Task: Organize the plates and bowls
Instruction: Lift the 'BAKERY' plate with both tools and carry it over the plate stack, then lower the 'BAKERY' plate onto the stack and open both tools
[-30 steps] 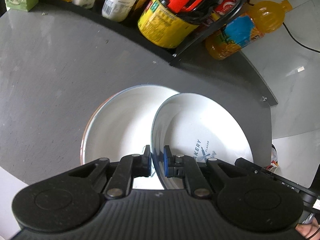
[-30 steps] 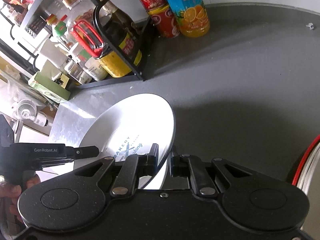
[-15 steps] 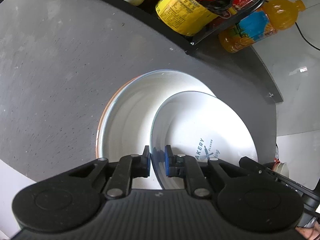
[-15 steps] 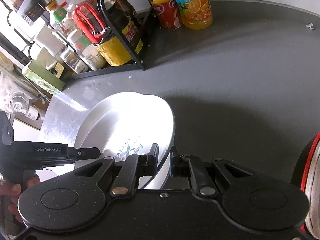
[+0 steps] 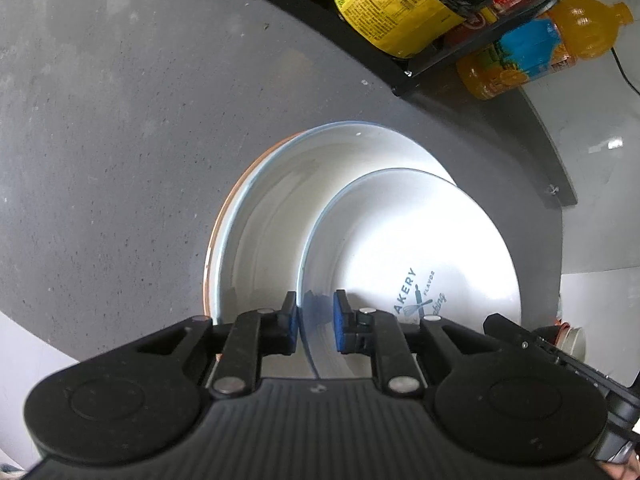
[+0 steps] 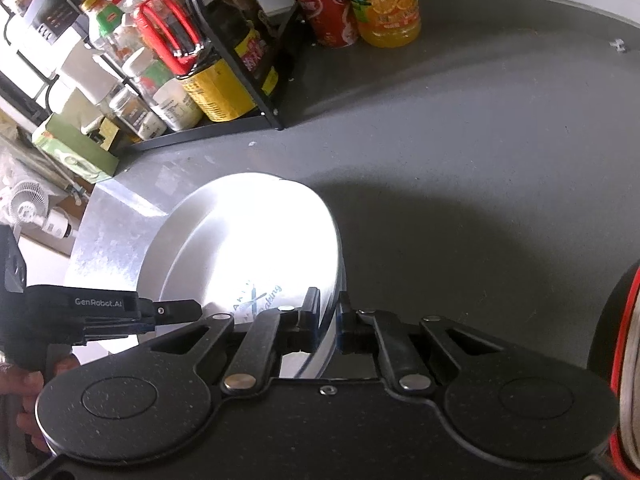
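Note:
A white plate (image 5: 412,240) printed with a blue bakery logo is held tilted by both grippers, low over a larger white plate (image 5: 280,208). That larger one lies on an orange-rimmed plate (image 5: 214,240) on the grey table (image 5: 120,120). My left gripper (image 5: 316,316) is shut on the near left rim of the printed plate. In the right wrist view, my right gripper (image 6: 329,320) is shut on the opposite rim of the same plate (image 6: 256,248). There the left gripper (image 6: 176,308) reaches in from the left. The larger plate (image 6: 168,248) shows beneath.
A black wire rack (image 6: 276,120) at the table's back holds bottles and a yellow-labelled oil jug (image 5: 392,8). An orange juice bottle (image 5: 540,52) and red cans (image 6: 332,20) stand beside it. A red-rimmed object (image 6: 624,360) sits at the right edge. A hand (image 6: 28,380) holds the left gripper.
Both grippers have carried the printed plate forward and down. It now lies closer over the larger white plate and covers more of it.

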Action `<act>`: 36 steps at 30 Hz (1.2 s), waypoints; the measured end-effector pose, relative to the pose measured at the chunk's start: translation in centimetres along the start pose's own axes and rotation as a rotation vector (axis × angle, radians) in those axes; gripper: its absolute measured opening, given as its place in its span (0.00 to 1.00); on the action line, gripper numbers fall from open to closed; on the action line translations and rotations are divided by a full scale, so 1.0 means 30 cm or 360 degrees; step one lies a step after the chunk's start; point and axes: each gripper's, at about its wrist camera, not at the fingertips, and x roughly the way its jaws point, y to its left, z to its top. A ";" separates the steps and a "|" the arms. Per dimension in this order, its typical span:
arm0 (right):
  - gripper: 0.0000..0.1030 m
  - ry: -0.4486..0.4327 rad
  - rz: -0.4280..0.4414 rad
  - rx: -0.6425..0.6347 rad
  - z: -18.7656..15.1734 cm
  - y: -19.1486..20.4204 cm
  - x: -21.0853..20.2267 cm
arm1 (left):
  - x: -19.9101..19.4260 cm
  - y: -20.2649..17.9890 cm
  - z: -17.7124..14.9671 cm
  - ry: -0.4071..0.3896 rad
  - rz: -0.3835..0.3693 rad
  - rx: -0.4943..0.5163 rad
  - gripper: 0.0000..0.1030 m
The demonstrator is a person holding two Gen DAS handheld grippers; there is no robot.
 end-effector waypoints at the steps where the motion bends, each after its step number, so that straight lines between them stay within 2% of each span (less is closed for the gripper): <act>1: 0.07 -0.0002 0.0000 0.0014 -0.001 -0.003 0.001 | 0.001 -0.008 0.003 0.0001 0.0014 0.0015 0.15; 8: 0.06 -0.0030 0.0004 0.0041 -0.012 -0.010 0.007 | -0.001 -0.047 0.027 0.0052 0.0163 0.0124 0.16; 11: 0.06 -0.0033 0.0006 0.0052 -0.009 -0.011 0.008 | -0.028 -0.050 0.032 0.0036 0.0184 0.0134 0.26; 13: 0.06 -0.0031 0.0007 0.0066 -0.010 -0.013 0.010 | -0.064 -0.051 0.033 -0.0024 0.0192 0.0129 0.39; 16: 0.06 -0.0046 0.0006 0.0063 -0.011 -0.012 0.009 | -0.109 -0.059 0.037 -0.0106 0.0193 0.0152 0.51; 19: 0.06 -0.0049 0.0008 0.0066 -0.010 -0.013 0.008 | -0.125 -0.064 0.042 -0.0131 0.0205 0.0165 0.53; 22: 0.06 -0.0055 0.0009 0.0073 -0.013 -0.014 0.007 | -0.139 -0.073 0.039 -0.0162 0.0293 0.0178 0.62; 25: 0.06 -0.0069 0.0007 0.0084 -0.019 -0.015 0.003 | -0.146 -0.071 0.032 -0.0189 0.0300 0.0189 0.67; 30: 0.07 -0.0069 -0.0027 0.0089 -0.010 -0.013 0.006 | -0.091 -0.055 0.032 -0.0118 0.0328 0.0196 0.68; 34: 0.07 -0.0050 -0.0040 0.0085 -0.012 -0.015 0.017 | -0.056 -0.054 0.019 -0.0132 0.0400 0.0210 0.68; 36: 0.07 -0.0044 -0.0064 0.0053 -0.013 -0.002 0.021 | -0.037 -0.043 0.018 -0.0105 0.0396 0.0186 0.67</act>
